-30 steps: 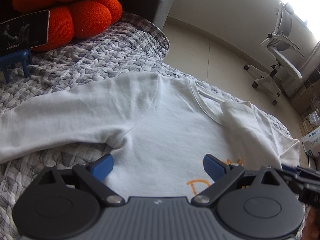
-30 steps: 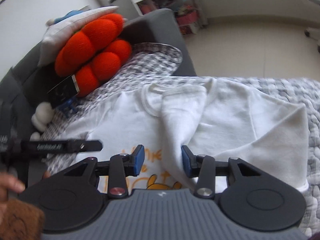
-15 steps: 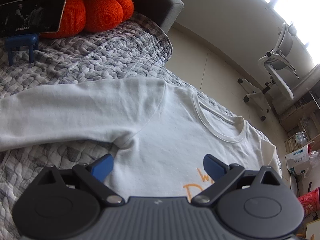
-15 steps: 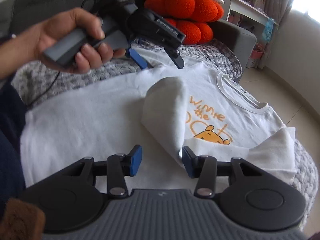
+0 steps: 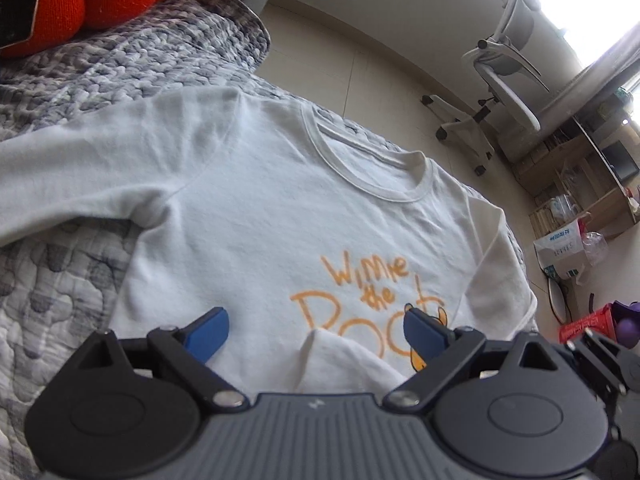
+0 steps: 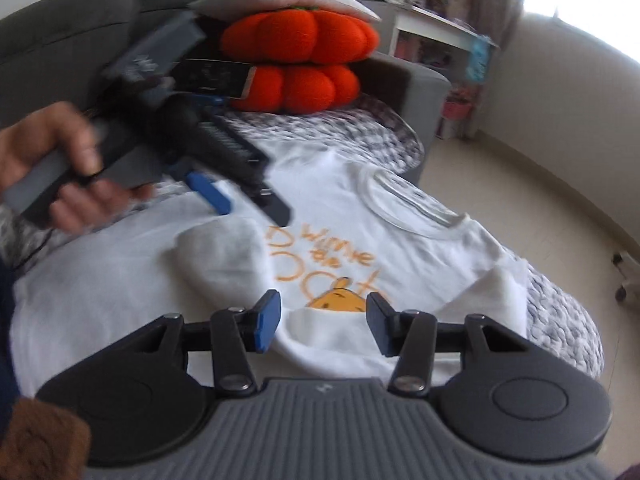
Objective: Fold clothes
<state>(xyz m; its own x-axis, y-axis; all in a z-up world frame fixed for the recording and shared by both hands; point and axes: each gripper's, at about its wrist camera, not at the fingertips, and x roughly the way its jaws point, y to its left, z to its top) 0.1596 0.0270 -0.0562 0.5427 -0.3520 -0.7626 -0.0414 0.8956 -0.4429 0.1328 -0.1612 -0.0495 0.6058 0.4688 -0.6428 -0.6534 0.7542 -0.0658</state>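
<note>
Right gripper [image 6: 322,322], jaws apart and gripping nothing, hovers just above the folded-in sleeve [image 6: 224,256] lying across the white shirt [image 6: 400,248]. Left gripper [image 5: 316,330], also open and empty, hangs over the shirt's chest; the unfolded sleeve [image 5: 80,172] stretches away to its left, so the left hand is nearer to it. The shirt lies flat on a grey quilted sofa cover [image 5: 132,60], with orange cushions [image 6: 304,56] behind.
</note>
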